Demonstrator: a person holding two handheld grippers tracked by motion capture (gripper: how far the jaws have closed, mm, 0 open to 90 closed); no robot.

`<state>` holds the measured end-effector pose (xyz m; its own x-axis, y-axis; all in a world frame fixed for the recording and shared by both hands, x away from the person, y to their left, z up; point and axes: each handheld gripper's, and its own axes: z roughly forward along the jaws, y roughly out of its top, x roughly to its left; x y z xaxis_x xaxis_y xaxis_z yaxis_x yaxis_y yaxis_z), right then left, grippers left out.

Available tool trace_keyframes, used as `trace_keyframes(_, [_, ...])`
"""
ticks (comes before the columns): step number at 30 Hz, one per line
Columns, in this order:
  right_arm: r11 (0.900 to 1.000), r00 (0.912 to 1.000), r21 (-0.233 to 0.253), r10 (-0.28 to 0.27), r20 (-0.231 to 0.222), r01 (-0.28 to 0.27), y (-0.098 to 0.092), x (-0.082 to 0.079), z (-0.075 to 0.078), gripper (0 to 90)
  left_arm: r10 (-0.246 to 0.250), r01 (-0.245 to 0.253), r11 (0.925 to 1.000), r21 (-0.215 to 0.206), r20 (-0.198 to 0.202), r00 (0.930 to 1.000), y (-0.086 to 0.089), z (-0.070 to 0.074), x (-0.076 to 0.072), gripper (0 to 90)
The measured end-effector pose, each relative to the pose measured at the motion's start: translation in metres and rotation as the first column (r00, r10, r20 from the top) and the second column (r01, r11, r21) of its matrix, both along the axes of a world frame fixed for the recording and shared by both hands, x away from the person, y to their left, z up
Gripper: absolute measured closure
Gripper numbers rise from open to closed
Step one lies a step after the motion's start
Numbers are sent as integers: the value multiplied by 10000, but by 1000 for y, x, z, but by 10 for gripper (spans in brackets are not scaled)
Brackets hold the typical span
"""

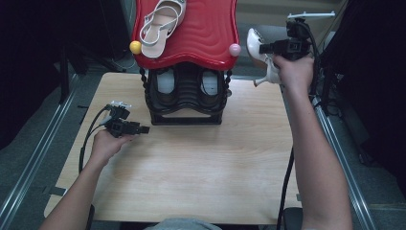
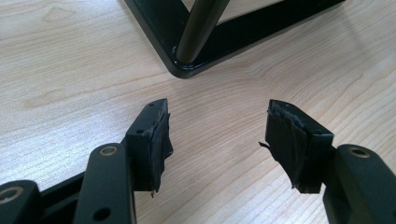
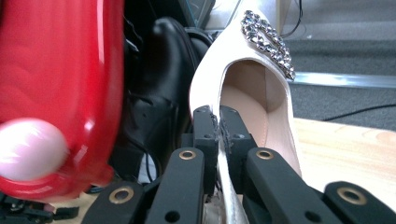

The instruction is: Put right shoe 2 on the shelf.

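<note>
The right gripper [image 3: 218, 122] has its jaws clamped on the side wall of a white high-heeled shoe [image 3: 254, 84], held in the air beside the red top shelf [image 1: 206, 28] of a shoe rack. The left gripper [image 2: 217, 135], jaws apart and holding nothing, hovers over the wooden table [image 1: 191, 167] near the rack's black base [image 2: 187, 70].

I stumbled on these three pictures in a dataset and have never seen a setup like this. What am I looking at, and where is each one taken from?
A person sits at a wooden table, holding a two-jaw gripper tool in each hand. The high view looks down from above; the other two come from cameras riding on the grippers. On the table stands a black shoe rack with a red top shelf carrying a beige sandal; dark shoes sit on a lower level. The left gripper hovers open over bare wood near the rack's base. The right gripper is clamped on the side wall of a white high-heeled shoe with a rhinestone ornament, held up beside the rack.
</note>
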<state>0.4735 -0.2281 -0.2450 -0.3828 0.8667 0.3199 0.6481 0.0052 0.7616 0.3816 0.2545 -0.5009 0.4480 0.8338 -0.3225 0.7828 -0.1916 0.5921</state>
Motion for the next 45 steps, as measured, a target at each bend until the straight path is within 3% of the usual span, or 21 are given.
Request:
trace_keyframes(12, [9999,9987,-56,-104,494,107,9,0,54,891,-67,67,10000,5,-19,10000,-1,0,0,408])
trace_keyframes(15, [9994,9972,-339,-50,742,75,20,0,71,891,-72,72,10000,12,-23,10000,-1,0,0,409])
trace_keyframes(25, [9982,9918,-552,322,1234,-255,57,1,107,891,-143,143,9999,21,-9,9999,-3,-1,0,408])
trace_keyframes(33, [9950,9859,-927,505,1595,-360,87,2,118,891,-157,157,9999,13,-28,9999,-3,-1,0,408])
trace_keyframes(38, [9948,9816,-810,755,1751,-621,101,2,124,891,-176,176,9998,7,-20,9998,-3,-1,0,408])
trace_keyframes(45, [9867,9751,-1409,1082,1937,-815,126,7,116,891,-161,161,9999,6,2,9999,-2,-1,0,408])
